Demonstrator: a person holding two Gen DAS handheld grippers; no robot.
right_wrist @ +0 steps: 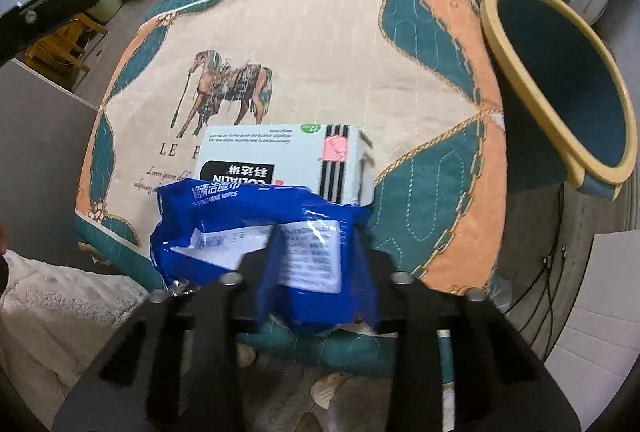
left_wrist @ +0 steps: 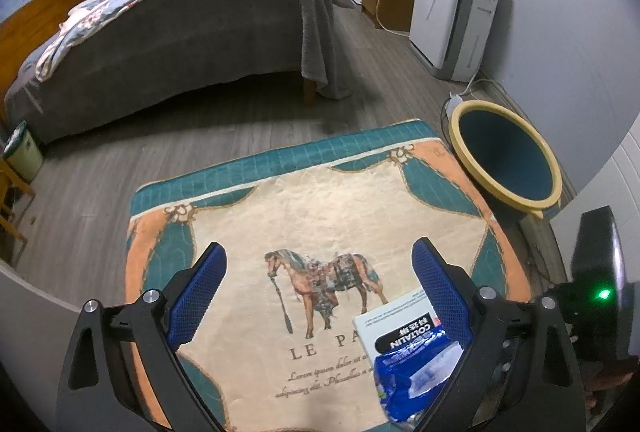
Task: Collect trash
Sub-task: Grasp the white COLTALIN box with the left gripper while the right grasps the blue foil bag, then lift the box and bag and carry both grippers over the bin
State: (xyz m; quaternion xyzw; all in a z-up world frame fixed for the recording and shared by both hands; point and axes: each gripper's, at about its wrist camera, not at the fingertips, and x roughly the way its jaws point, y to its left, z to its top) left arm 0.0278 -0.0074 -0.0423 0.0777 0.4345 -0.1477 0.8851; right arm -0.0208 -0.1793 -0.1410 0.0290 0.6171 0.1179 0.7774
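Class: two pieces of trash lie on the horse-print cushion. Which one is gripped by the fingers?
The crumpled blue plastic wipes packet: the right gripper pinches it. The white cardboard box behind lies untouched.

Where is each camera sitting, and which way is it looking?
Left wrist: sits on the left gripper, looking across the horse cushion toward the bed; its open blue fingers show.
Right wrist: sits on the right gripper, looking steeply down at the blue wipes packet it pinches; its black frame shows.
Shared: cushion, packet, white box, yellow-rimmed bin.
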